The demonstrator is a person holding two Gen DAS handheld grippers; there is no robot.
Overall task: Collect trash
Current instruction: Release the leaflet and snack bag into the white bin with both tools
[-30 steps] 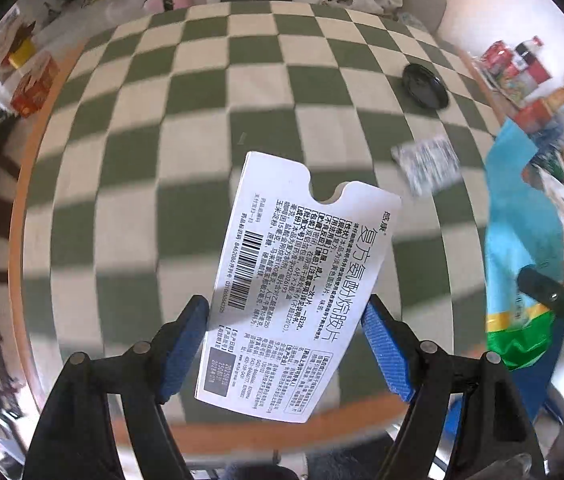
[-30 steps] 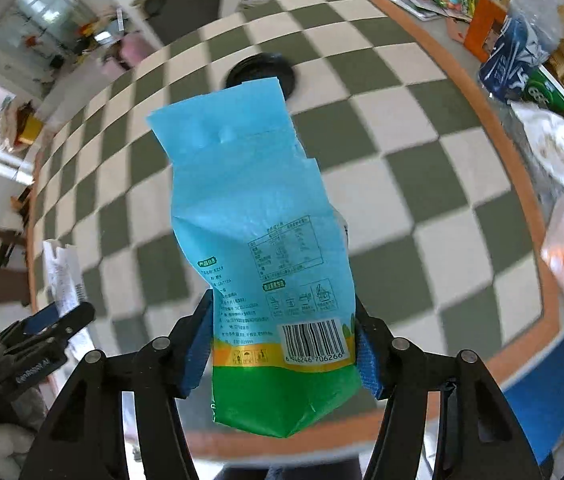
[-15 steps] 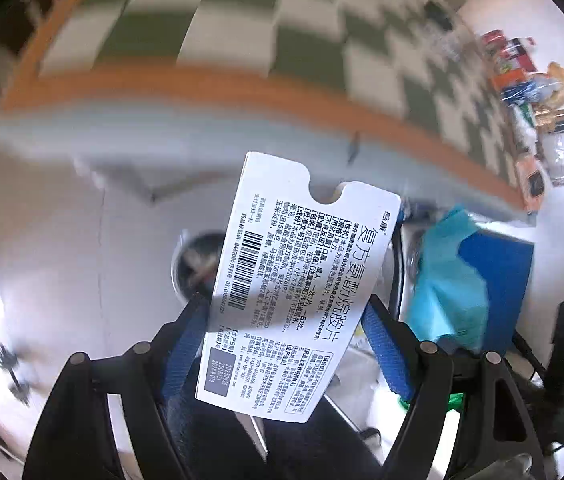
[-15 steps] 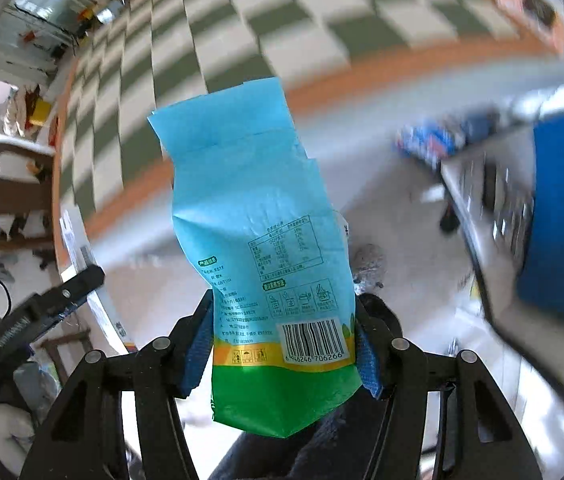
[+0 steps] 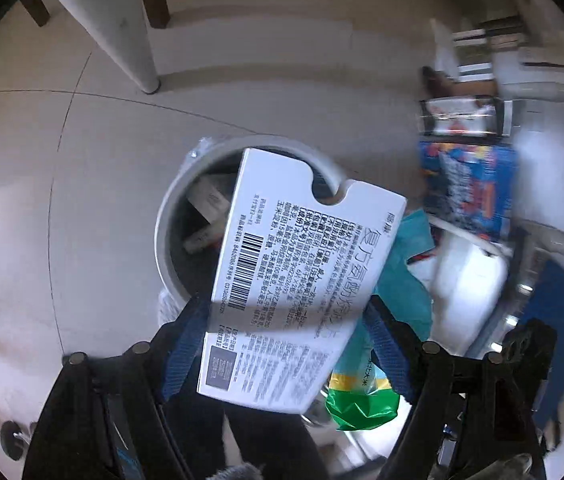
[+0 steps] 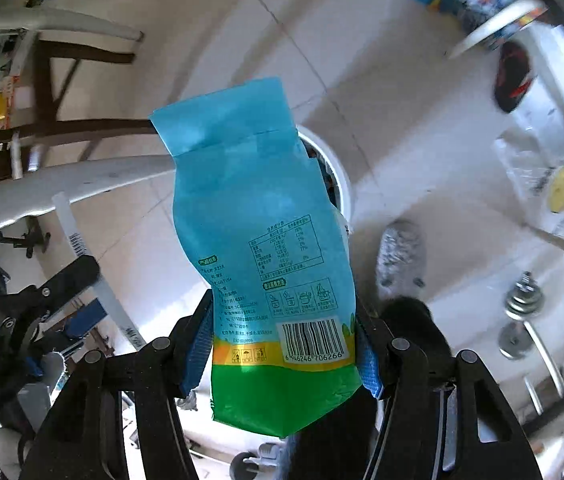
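Left wrist view: left gripper [image 5: 288,342] clamping flat white printed medicine box [image 5: 298,276], hanging over round grey trash bin [image 5: 162,236]. Right gripper [image 6: 284,346] pinching blue-green snack bag [image 6: 258,232], bin rim at 1 o'clock.

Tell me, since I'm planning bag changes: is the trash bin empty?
Not empty: inside the trash bin, pale discarded packaging lies against its wall. How full, cannot tell; the white carton hides the rest.

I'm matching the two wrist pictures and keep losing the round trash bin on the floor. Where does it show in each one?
Left wrist: the trash bin sits at centre, its opening partly covered by the white box.
Right wrist: only its right rim shows, just above centre, behind the blue bag.
Shared landmark: the blue bag, also at lower right in the left view.
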